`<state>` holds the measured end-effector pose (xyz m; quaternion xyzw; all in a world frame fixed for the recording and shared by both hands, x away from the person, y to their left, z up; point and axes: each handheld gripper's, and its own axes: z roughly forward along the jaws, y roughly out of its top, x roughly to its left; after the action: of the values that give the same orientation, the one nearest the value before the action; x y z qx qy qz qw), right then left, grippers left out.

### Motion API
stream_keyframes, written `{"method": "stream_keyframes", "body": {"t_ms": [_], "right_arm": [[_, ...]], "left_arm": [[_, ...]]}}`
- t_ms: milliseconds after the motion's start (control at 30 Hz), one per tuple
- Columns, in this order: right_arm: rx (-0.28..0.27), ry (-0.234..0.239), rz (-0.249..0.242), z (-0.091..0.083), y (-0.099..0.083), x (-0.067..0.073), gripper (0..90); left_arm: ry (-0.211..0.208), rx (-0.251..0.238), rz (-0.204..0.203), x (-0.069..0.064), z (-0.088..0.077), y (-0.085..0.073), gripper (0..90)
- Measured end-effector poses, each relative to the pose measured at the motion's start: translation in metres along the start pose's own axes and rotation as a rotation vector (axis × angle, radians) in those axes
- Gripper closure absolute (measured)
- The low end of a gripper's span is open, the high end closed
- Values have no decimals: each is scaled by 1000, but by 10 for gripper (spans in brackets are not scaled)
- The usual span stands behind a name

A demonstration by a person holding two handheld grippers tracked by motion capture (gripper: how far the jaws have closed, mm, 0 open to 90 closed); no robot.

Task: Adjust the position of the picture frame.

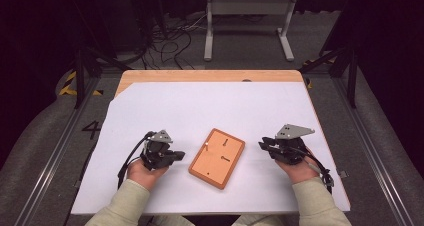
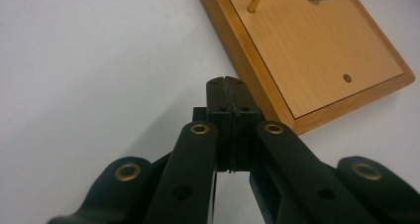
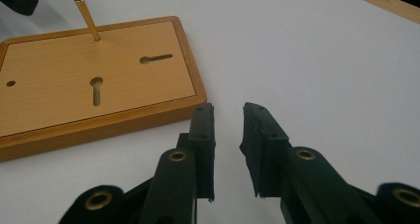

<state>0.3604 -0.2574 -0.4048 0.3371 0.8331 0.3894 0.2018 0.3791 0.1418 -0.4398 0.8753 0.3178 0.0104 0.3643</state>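
Looks like early or idle stage: wooden board [image 1: 217,158] w/ one brass pin [image 3: 87,19] standing, keyhole slots bare; nothing carried. Left gripper [image 2: 228,87] jaws pressed together, empty, just beside board edge; right gripper [image 3: 227,116] jaws narrowly parted, empty, near board.

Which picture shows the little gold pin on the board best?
The right gripper view: the whole brass pin leans up from the wooden board. The left gripper view crops its top; the high view shows a tiny speck.

The wooden board [image 1: 217,158] lies flat on the white sheet [image 1: 210,106] between both grippers, a thin brass pin [image 3: 87,18] standing up near one corner as its only raised obstacle. Bare sheet lies open beyond the board and on either side.
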Motion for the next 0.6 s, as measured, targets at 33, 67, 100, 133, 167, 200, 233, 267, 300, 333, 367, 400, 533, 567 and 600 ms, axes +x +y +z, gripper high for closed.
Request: {"method": "stream_keyframes", "body": {"t_ms": [33,67,100,133,167,200,233,267,300,333,367,400,533,567,600], "right_arm": [[0,0,3,0,0,0,751],[1,-1,4,-1,-1,-1,751],[2,-3,4,-1,-1,-1,751],[4,-2,4,-1,-1,-1,751],[5,-2,5,-1,-2,-1,751],[5,-2,5,-2,-2,-1,751],[5,-3,5,-2,-2,-1,751],[4,-3,7,-2,-2,-2,749],[2,-3,10,-2,-2,-2,747],[0,-2,14,-3,-2,-2,745],[-2,-1,15,-3,-2,-2,746],[-3,-1,17,-3,-2,-2,745],[-3,-4,19,-4,-1,-3,745],[-3,-5,19,-5,-1,-3,745],[-3,-4,20,-5,-1,-3,745]], "left_arm": [[-9,13,4,-1,3,0,898],[-15,25,7,-2,5,1,898],[-18,37,16,-4,8,1,898],[-26,49,31,-4,9,2,898],[-34,55,27,-6,11,2,898],[-42,66,31,-7,12,3,898],[-46,81,38,-8,15,3,898],[-46,93,42,-9,16,4,898],[-45,103,44,-10,18,3,898],[-40,107,46,-11,18,4,898],[-41,110,45,-11,17,4,898],[-46,111,43,-10,17,4,899],[-48,115,39,-10,17,4,899],[-54,114,37,-10,17,4,899],[-59,110,34,-9,17,4,899]]}}
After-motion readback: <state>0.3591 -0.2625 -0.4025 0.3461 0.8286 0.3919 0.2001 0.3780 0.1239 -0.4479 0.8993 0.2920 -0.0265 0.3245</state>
